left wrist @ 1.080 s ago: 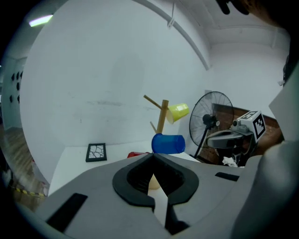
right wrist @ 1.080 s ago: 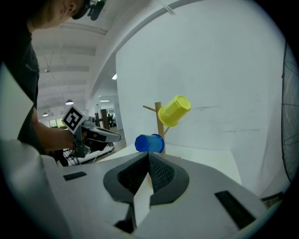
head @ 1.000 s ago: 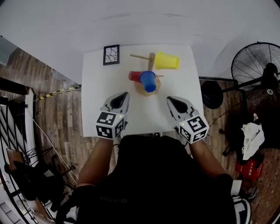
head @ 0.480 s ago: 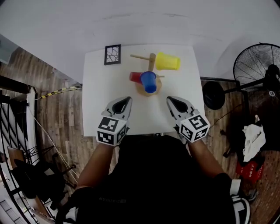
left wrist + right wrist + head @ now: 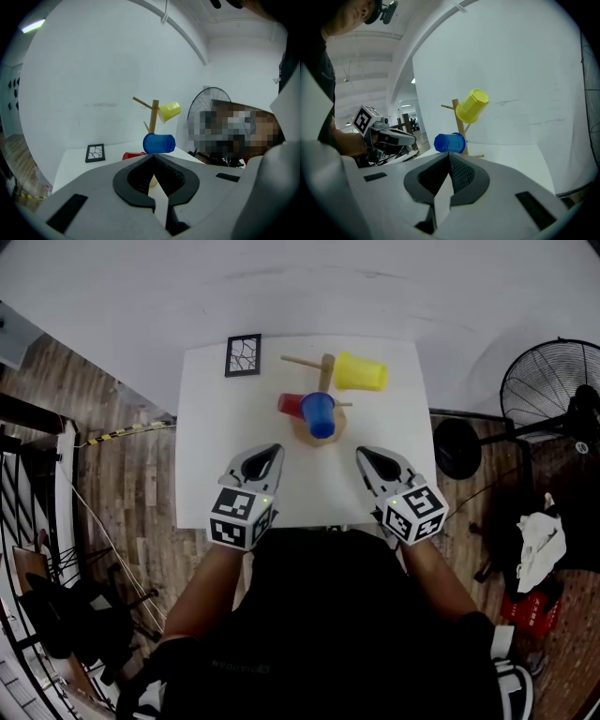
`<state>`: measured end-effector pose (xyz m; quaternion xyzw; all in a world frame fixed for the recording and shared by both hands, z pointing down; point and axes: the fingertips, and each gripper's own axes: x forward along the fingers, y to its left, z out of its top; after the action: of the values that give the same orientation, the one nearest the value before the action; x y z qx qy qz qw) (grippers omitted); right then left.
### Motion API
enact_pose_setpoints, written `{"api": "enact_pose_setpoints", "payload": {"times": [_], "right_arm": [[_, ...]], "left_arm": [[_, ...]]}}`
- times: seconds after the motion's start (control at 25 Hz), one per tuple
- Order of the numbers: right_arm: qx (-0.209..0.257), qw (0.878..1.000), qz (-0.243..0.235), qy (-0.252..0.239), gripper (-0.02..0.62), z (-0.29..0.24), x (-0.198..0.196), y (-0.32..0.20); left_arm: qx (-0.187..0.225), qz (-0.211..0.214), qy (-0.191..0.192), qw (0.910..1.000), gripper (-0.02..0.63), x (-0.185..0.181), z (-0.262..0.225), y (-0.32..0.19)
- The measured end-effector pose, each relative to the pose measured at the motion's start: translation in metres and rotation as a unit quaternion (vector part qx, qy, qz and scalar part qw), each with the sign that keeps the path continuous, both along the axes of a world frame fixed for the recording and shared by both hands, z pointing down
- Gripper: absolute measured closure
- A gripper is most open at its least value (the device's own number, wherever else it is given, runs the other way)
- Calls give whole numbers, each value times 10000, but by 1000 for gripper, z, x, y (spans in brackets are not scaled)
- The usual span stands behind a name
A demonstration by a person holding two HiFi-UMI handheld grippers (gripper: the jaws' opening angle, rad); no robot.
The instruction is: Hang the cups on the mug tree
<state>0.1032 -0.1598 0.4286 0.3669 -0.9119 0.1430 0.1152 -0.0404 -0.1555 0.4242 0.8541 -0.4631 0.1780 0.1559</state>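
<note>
A wooden mug tree (image 5: 324,367) stands at the middle back of the white table (image 5: 211,493). A yellow cup (image 5: 360,372) hangs on its right peg, a blue cup (image 5: 319,414) on its near peg and a red cup (image 5: 290,405) on its left. The left gripper view shows the tree (image 5: 153,116), yellow cup (image 5: 169,111), blue cup (image 5: 159,143) and red cup (image 5: 133,155). My left gripper (image 5: 272,450) and right gripper (image 5: 360,453) hover near the table's front edge, both shut and empty, apart from the tree.
A black-framed marker card (image 5: 243,355) lies at the table's back left corner. A standing fan (image 5: 548,381) is right of the table, on the wooden floor (image 5: 122,484). A white wall (image 5: 300,287) runs behind the table.
My left gripper drew back slightly toward the table's front edge. The right gripper and the cups stayed put.
</note>
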Motion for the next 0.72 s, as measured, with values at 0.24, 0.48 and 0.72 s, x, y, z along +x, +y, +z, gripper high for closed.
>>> {"api": "enact_pose_setpoints", "payload": {"times": [0.24, 0.48, 0.72], "right_arm": [[5, 10000, -19, -1, 588, 1, -1, 1], [4, 10000, -2, -23, 589, 1, -1, -1], [23, 10000, -3, -43, 589, 0, 0, -1]], "left_arm": [[26, 1, -32, 10000, 589, 4, -1, 0], [36, -4, -69, 10000, 590, 2, -2, -1], [56, -28, -63, 10000, 589, 1, -4, -1]]}}
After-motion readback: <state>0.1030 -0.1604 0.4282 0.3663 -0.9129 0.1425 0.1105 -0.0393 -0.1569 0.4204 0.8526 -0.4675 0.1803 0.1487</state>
